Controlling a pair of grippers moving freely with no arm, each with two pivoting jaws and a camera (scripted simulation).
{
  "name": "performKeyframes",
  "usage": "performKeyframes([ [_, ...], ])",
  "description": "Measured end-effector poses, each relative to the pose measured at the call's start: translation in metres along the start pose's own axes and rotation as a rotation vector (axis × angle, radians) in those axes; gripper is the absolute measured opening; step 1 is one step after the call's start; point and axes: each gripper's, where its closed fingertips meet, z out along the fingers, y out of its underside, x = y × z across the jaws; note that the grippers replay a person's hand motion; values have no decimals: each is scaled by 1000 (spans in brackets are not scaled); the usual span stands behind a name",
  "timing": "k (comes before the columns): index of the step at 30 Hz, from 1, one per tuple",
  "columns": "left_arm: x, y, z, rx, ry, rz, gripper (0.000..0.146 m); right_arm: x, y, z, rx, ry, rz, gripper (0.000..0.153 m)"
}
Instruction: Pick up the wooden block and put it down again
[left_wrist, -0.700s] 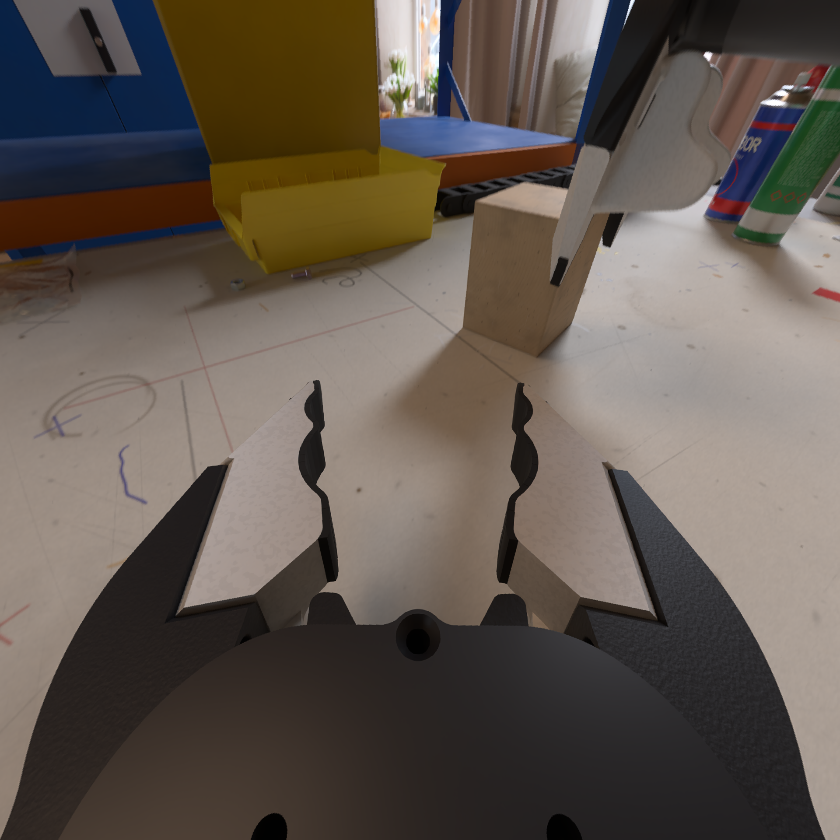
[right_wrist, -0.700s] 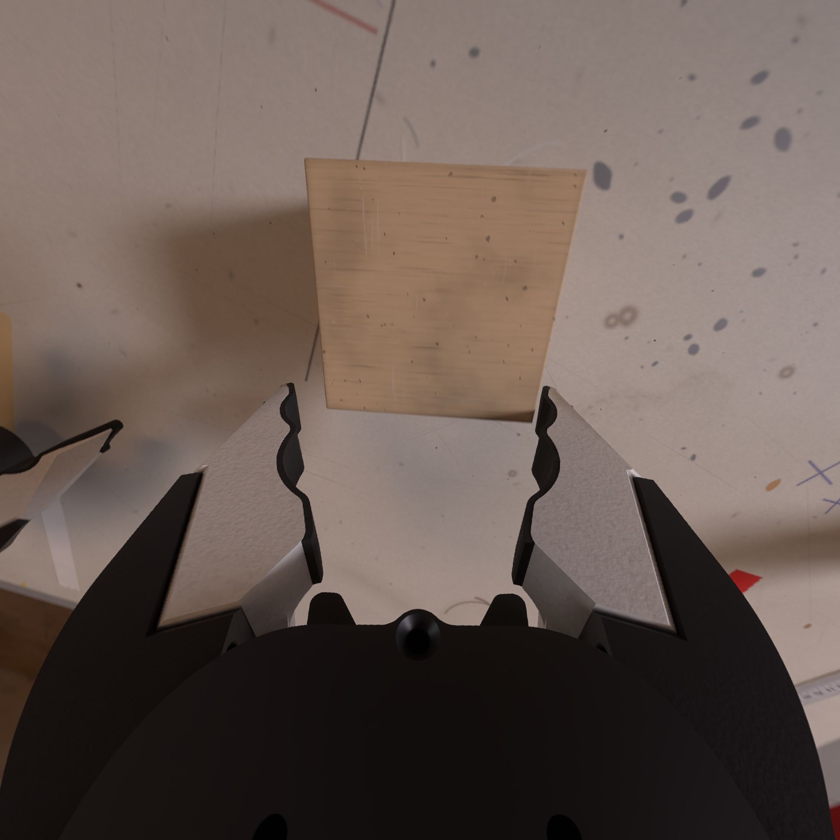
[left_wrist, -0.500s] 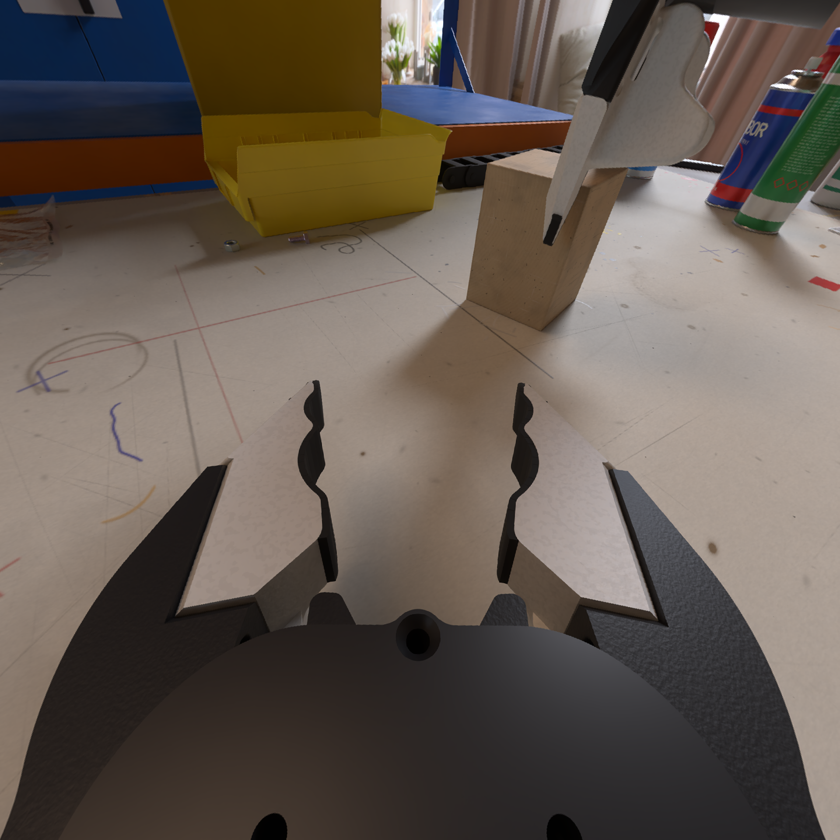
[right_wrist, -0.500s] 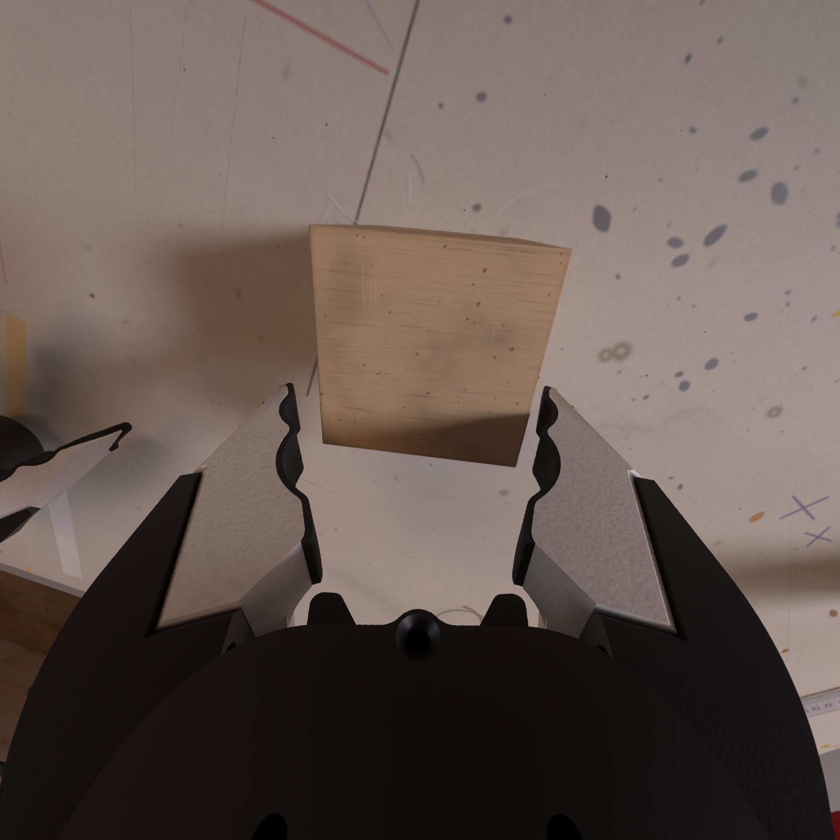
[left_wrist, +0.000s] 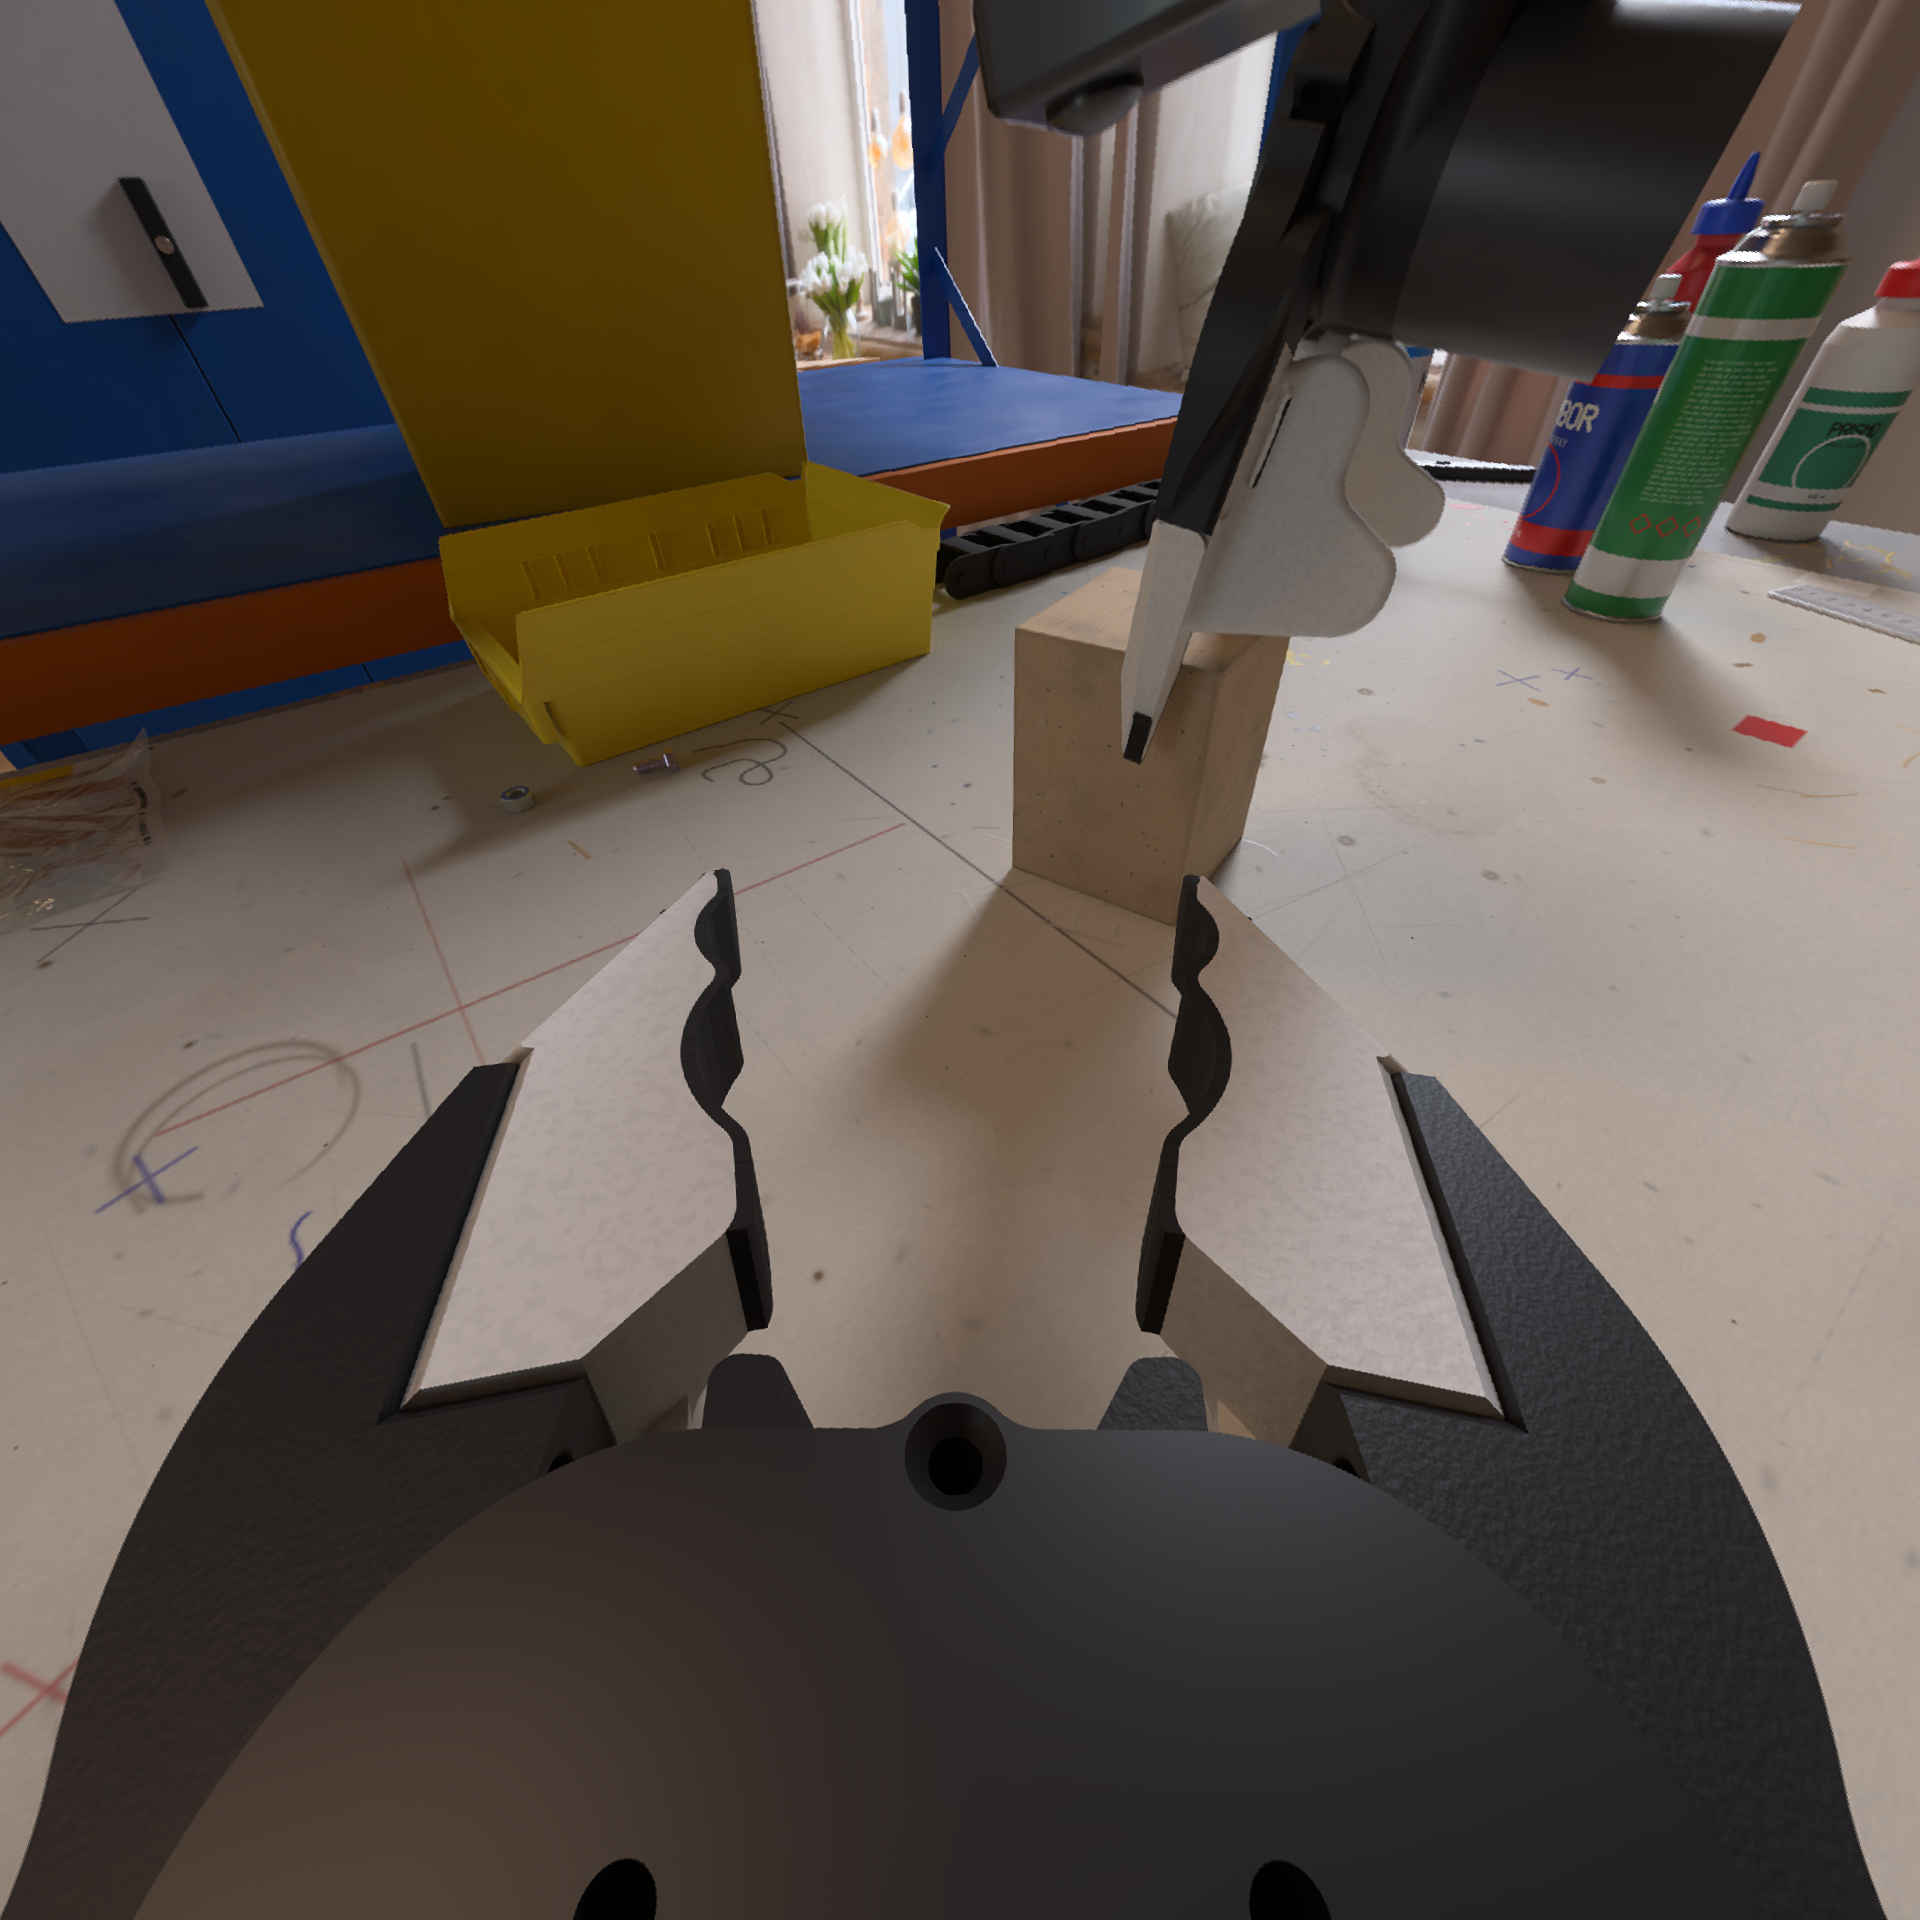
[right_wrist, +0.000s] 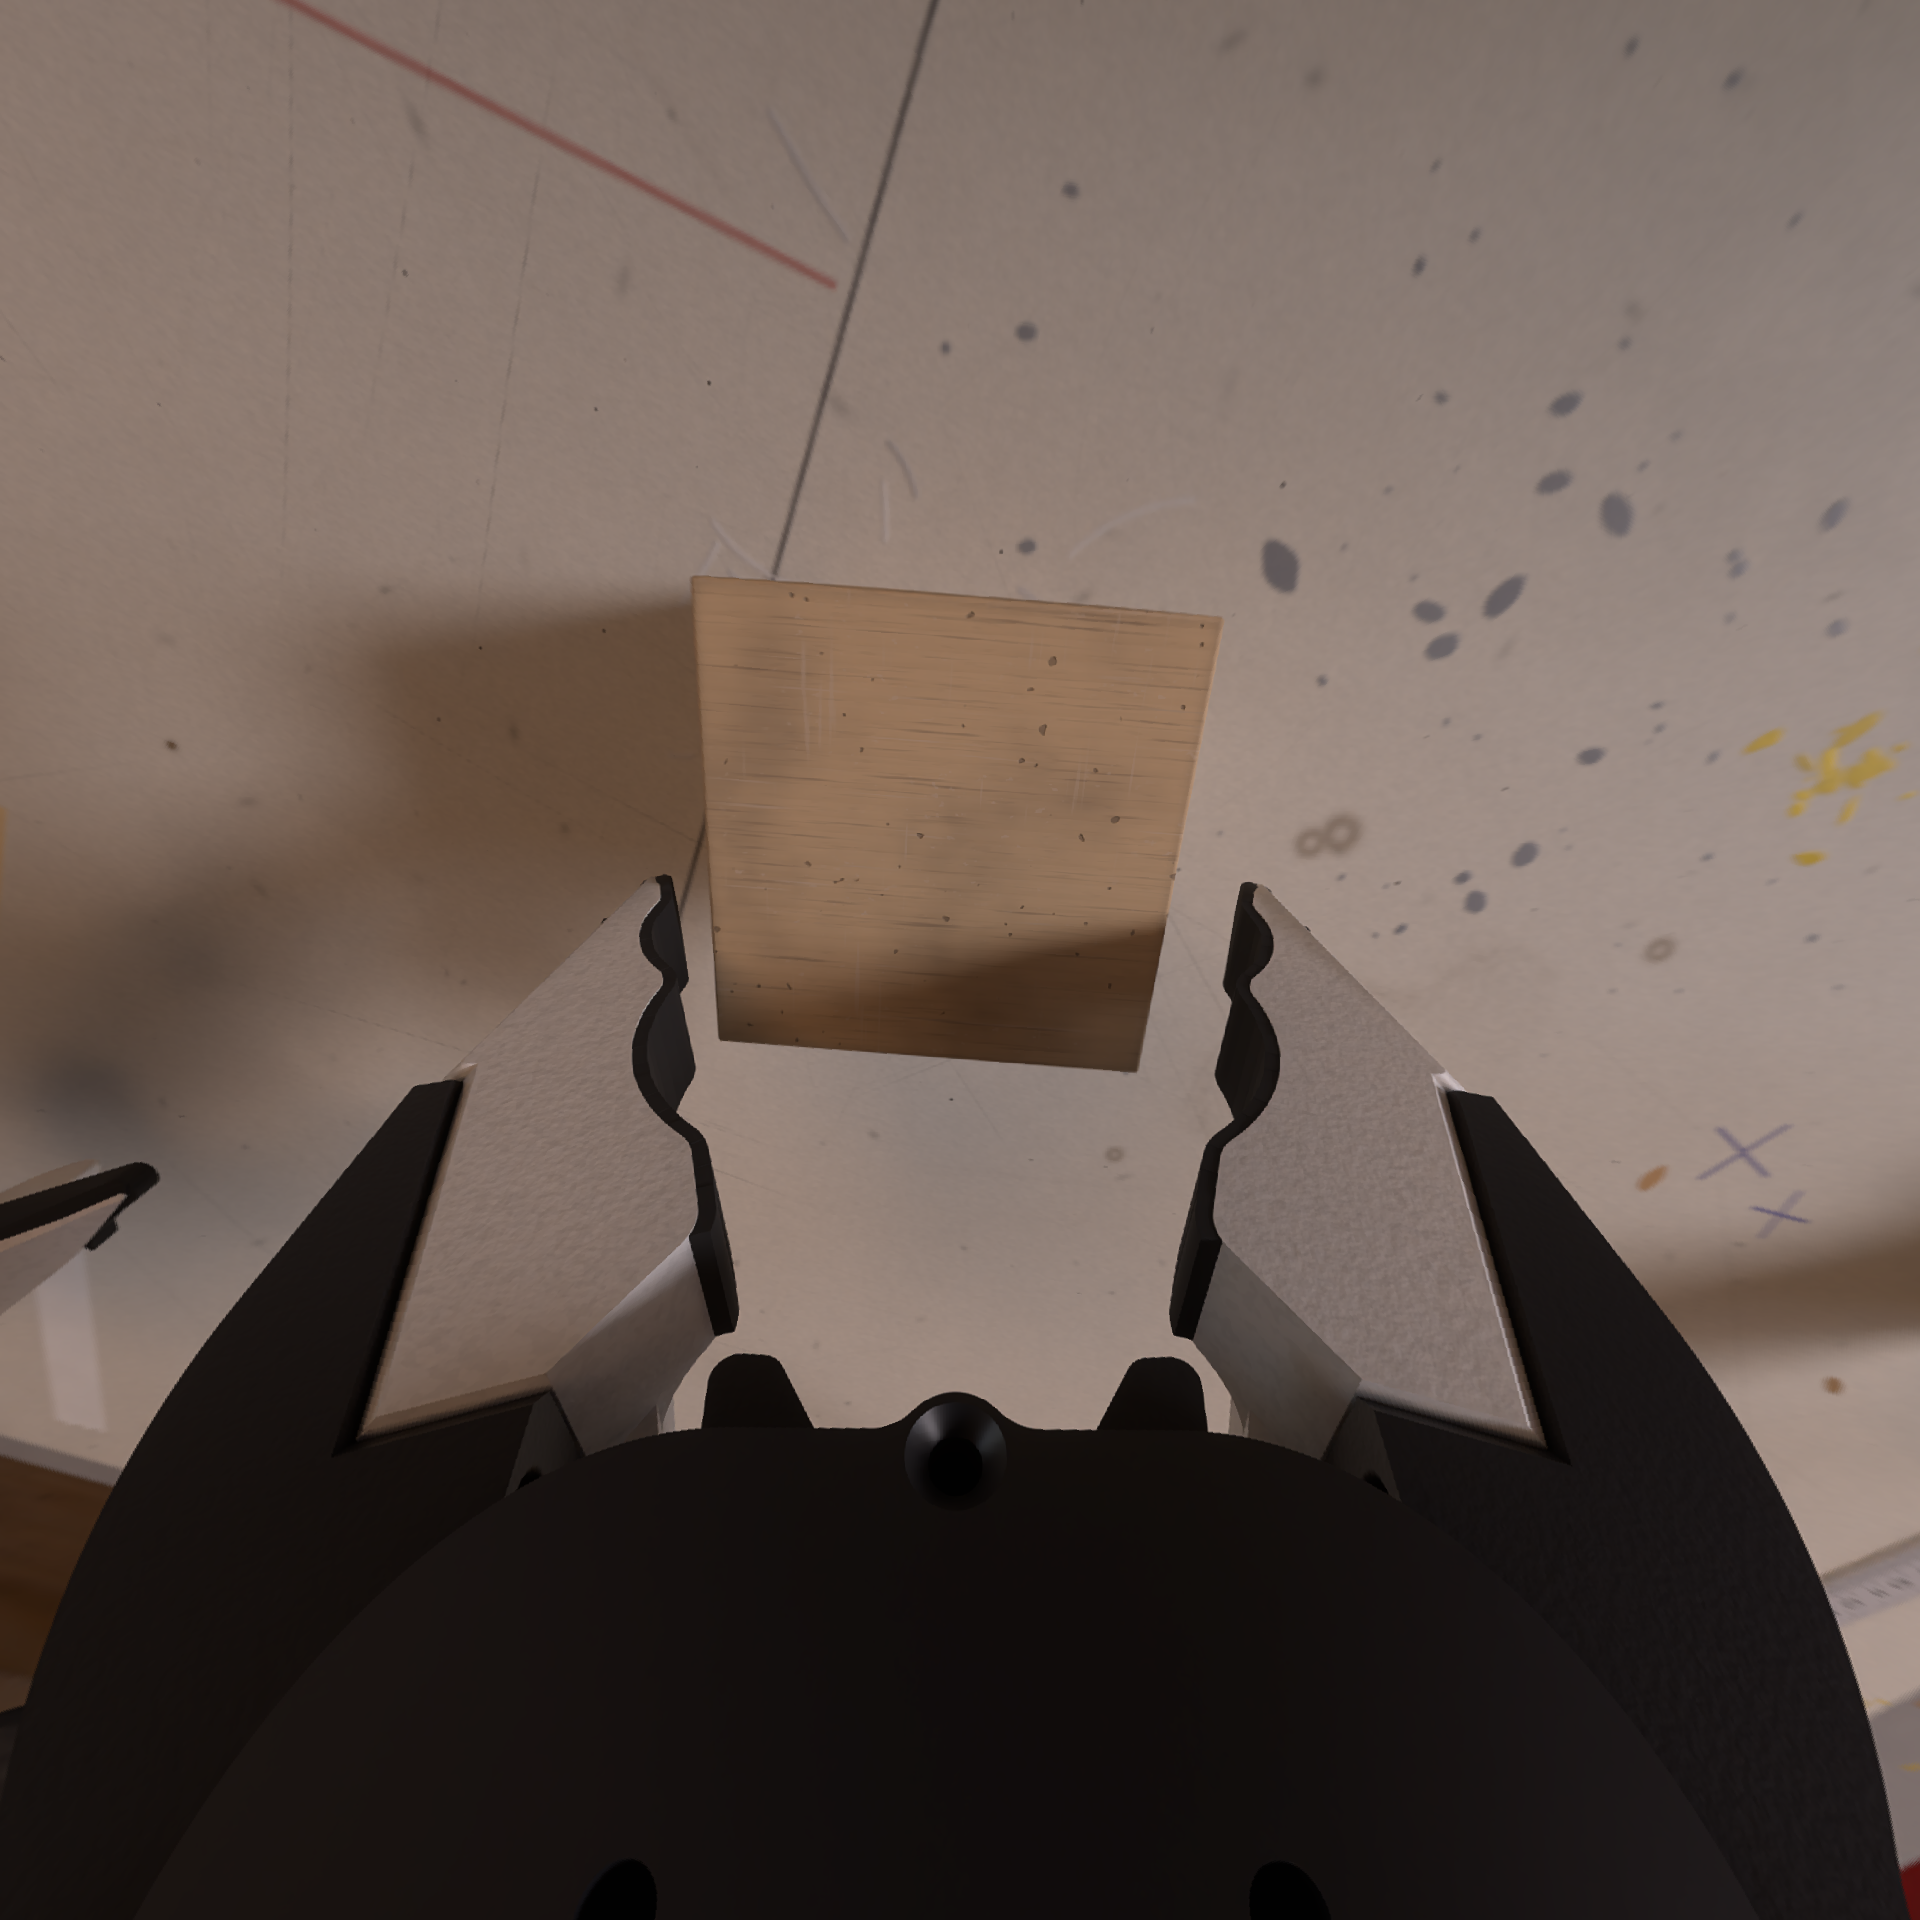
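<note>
The wooden block (left_wrist: 1101, 769) stands on the pale table, a short way ahead of my left gripper (left_wrist: 954, 894), which is open and empty. In the right wrist view the block's top face (right_wrist: 945, 821) lies straight below, its near part between the two fingertips. My right gripper (right_wrist: 951, 904) is open and points down over the block, with a gap on each side. In the left wrist view one of its fingers (left_wrist: 1164, 644) hangs in front of the block's near side. The far finger is hidden.
A yellow bin (left_wrist: 696, 613) with a raised lid stands behind and to the left of the block. Spray cans and bottles (left_wrist: 1704, 436) stand at the far right. A black chain (left_wrist: 1049, 530) lies behind the block. A small nut (left_wrist: 516, 797) lies near the bin.
My right gripper has come lower over the block, so the block's near part now sits between its fingertips. The left gripper has shifted a little; both stay open.
</note>
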Motion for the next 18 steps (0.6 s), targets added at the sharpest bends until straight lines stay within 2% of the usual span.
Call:
performKeyframes([
  [3, -2, -1, -5, 8, 3, -15, 84, 1, -6, -6, 21, 43, -33, 102],
  [9, -13, 1, -10, 16, -1, -63, 85, -1, -11, -5, 25, 28, -6, 97],
  [15, -18, -1, -12, 21, -4, -75, 85, 0, -12, 4, 26, 1, 19, 105],
  [18, -19, 0, -11, 16, -6, -77, 85, 0, -12, 4, 24, -7, 20, 102],
])
